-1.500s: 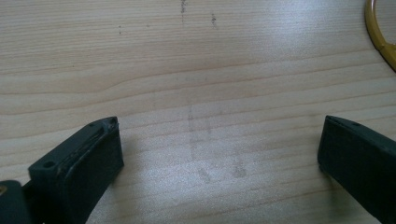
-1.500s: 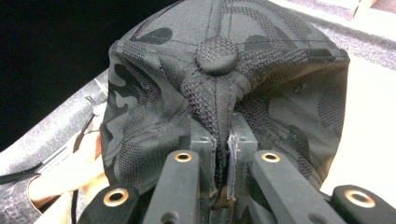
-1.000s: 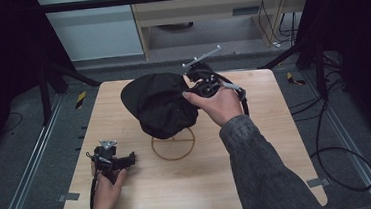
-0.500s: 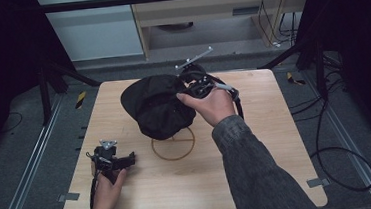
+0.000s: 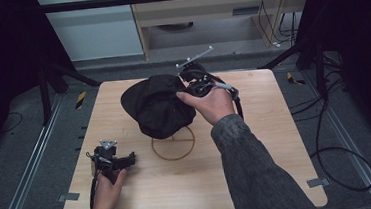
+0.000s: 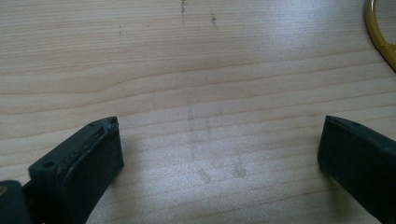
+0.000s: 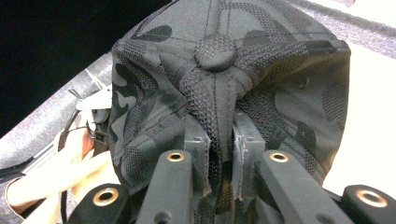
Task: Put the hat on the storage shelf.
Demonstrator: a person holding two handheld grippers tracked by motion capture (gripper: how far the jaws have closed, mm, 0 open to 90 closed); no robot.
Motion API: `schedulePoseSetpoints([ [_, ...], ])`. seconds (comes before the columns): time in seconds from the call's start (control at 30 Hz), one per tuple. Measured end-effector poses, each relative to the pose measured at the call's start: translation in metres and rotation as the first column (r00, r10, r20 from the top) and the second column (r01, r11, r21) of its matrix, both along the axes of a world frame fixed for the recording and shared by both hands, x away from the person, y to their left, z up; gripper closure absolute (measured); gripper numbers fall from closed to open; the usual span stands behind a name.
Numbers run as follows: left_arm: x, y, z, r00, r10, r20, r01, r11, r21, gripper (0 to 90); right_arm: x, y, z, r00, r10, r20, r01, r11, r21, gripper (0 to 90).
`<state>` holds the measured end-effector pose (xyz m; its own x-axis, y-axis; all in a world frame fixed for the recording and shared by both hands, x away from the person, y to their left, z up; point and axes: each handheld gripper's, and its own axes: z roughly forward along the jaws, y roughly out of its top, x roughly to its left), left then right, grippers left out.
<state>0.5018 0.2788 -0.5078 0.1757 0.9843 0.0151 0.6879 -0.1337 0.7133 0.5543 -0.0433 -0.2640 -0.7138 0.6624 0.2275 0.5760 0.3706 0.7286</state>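
A black camouflage cap (image 5: 156, 107) hangs over the middle of the wooden table (image 5: 257, 144), lifted by my right gripper (image 5: 182, 88) at its far right side. In the right gripper view the cap (image 7: 280, 93) is seen crown-on, and a fold of fabric below its top button stands pinched in my right gripper (image 7: 222, 135). Those jaws have just been opening a little, with the fabric still between the pads. My left gripper (image 5: 127, 160) rests near the table's front left, held by a hand. In its own view the left gripper (image 6: 219, 149) is open over bare wood.
A brass ring (image 5: 174, 158) lies flat on the table just under the cap's near edge; its rim (image 6: 379, 37) shows in the left gripper view's top right corner. Dark frame posts and cables flank the table. A shelf unit stands behind.
The right hand has shifted slightly left with the cap still hanging from its gripper. The left hand and its gripper have stayed where they were.
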Motion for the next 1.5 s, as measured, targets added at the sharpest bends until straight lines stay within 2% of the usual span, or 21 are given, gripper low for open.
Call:
schedulePoseSetpoints([
  [0.13, 0.000, 0.000, 0.000, 1.0000, 0.000, 0.000, 0.000, 1.0000, 0.000, 0.0, 0.003, -0.005, -0.004, 0.9999, -0.012, -0.008, 0.012, 1.000, 0.011, 78.3],
  [0.3, 0.000, 0.000, 0.000, 1.0000, 0.000, 0.000, 0.000, 1.0000, 0.000, 0.0, 0.008, -0.011, -0.010, 0.9995, -0.017, -0.025, 0.019, 0.998, 0.054, 78.2],
  [0.53, 0.000, 0.000, 0.000, 1.0000, 0.000, 0.000, 0.000, 1.0000, 0.000, 0.0, 0.011, -0.016, -0.013, 0.9991, -0.026, -0.034, 0.028, 0.997, 0.071, 76.9],
  [1.13, 0.000, 0.000, 0.000, 1.0000, 0.000, 0.000, 0.000, 1.0000, 0.000, 0.0, 0.010, -0.020, -0.014, 0.9986, -0.030, -0.042, 0.033, 0.997, 0.073, 67.8],
  [1.5, 0.000, 0.000, 0.000, 1.0000, 0.000, 0.000, 0.000, 1.0000, 0.000, 0.0, 0.004, -0.030, -0.008, 0.9988, -0.036, -0.035, 0.039, 0.995, 0.089, 68.4],
])
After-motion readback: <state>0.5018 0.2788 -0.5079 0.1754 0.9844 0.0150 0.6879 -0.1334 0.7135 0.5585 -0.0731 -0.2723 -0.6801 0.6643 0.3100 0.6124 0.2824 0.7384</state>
